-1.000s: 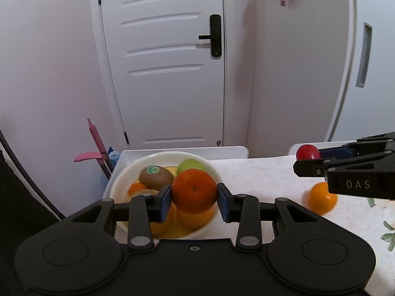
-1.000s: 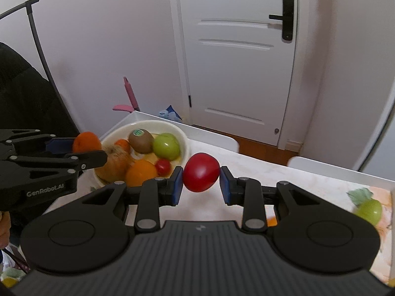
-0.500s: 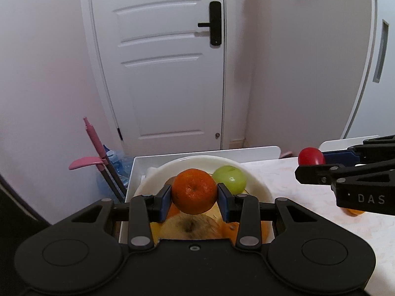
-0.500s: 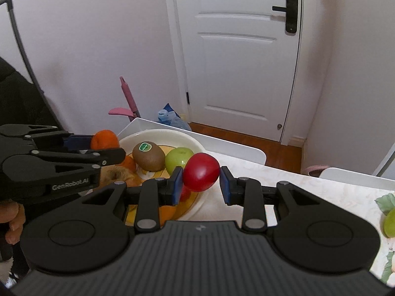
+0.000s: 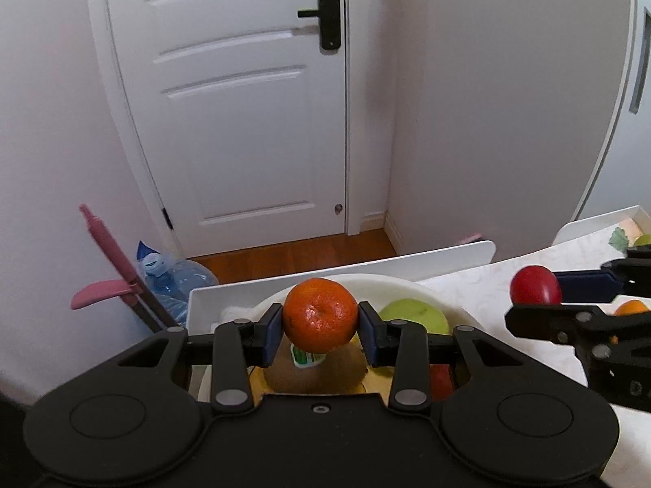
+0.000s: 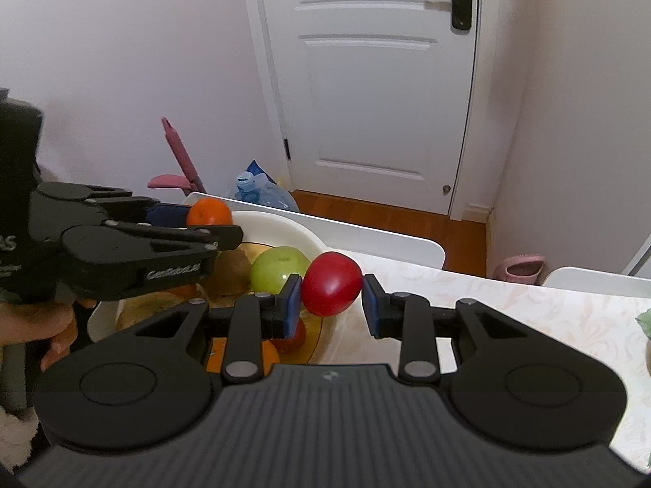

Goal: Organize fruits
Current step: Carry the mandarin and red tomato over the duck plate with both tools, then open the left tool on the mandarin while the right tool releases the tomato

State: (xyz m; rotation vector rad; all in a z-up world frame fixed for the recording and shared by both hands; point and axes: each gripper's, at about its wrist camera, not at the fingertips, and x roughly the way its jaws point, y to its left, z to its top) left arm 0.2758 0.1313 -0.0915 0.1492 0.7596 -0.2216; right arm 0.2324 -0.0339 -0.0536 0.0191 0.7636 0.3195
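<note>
Your left tool (image 5: 320, 327) clamps a mandarin (image 5: 320, 314) above the white bowl (image 6: 285, 225), already holding kiwi (image 5: 313, 374) and green apple (image 6: 280, 269); your right tool (image 6: 331, 299) grips a red tomato (image 6: 331, 284) at its rim. Both remain undropped; another orange (image 5: 630, 308) waits on the desk (image 6: 529, 309).

A white panelled door (image 5: 244, 114) fills the back of the room, its black lever handle (image 5: 327, 10) set high on the right edge. Plain pale walls (image 6: 122, 61) either side, warm wooden floor (image 6: 386, 213) at the threshold. A blue water jug (image 5: 171, 280) sits by the door frame, with a pink-handled cleaning tool (image 5: 110, 268) beside it. White chair backs (image 6: 366, 240) stand behind the patterned table (image 6: 529, 313).
</note>
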